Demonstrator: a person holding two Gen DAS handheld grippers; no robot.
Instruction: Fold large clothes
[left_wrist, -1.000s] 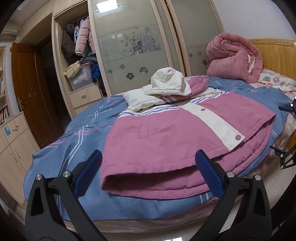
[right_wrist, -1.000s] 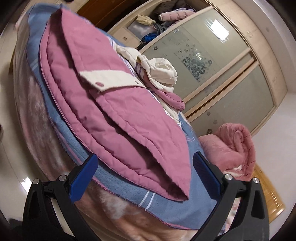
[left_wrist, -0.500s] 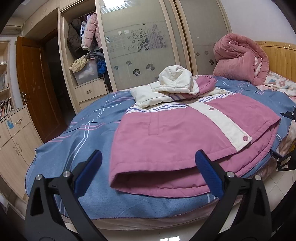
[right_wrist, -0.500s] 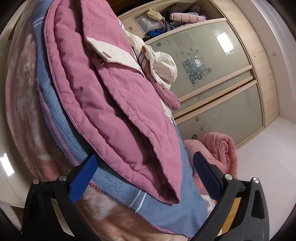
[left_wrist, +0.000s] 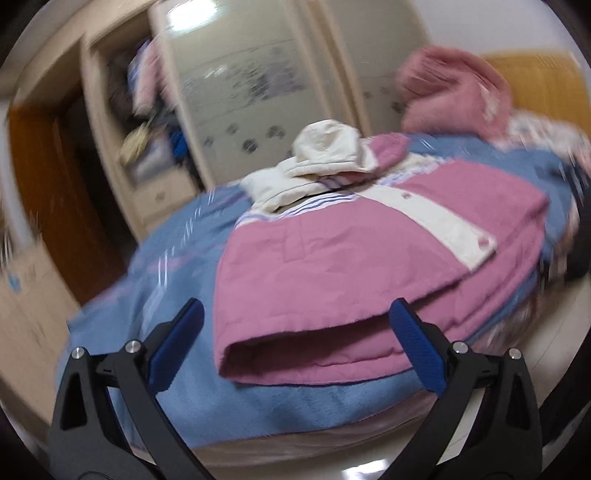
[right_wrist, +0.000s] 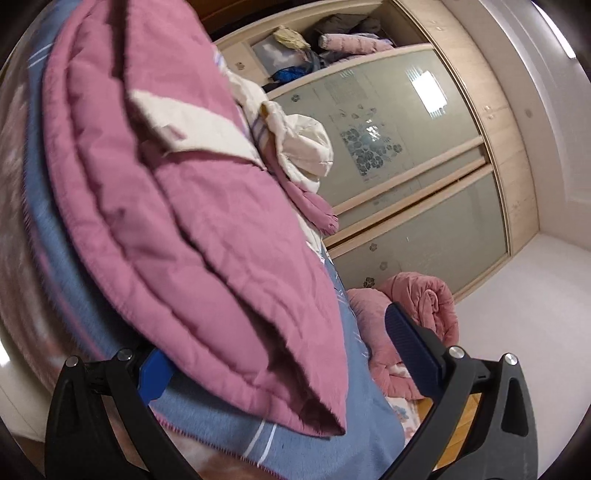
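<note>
I'm closing in on the hem w/ both tongs since a sec ago: left tongs (left_wrist: 295, 341) gaping apart, empty, framing the pink jacket (left_wrist: 354, 258) hem corner; right tongs (right_wrist: 275, 345) also spread, hem edge now lying over one blade, so grab is prob next. Count: 1 jacket on 1 bed (left_wrist: 155, 280), 1 rolled quilt (left_wrist: 454, 92) beyond, 1 wardrobe (left_wrist: 236, 85) farthest

The pink jacket (left_wrist: 332, 258) is soft, matt quilted cloth. The blue blanket (left_wrist: 295, 406) looks fuzzy; wardrobe doors (right_wrist: 406, 155) are frosted glass
</note>
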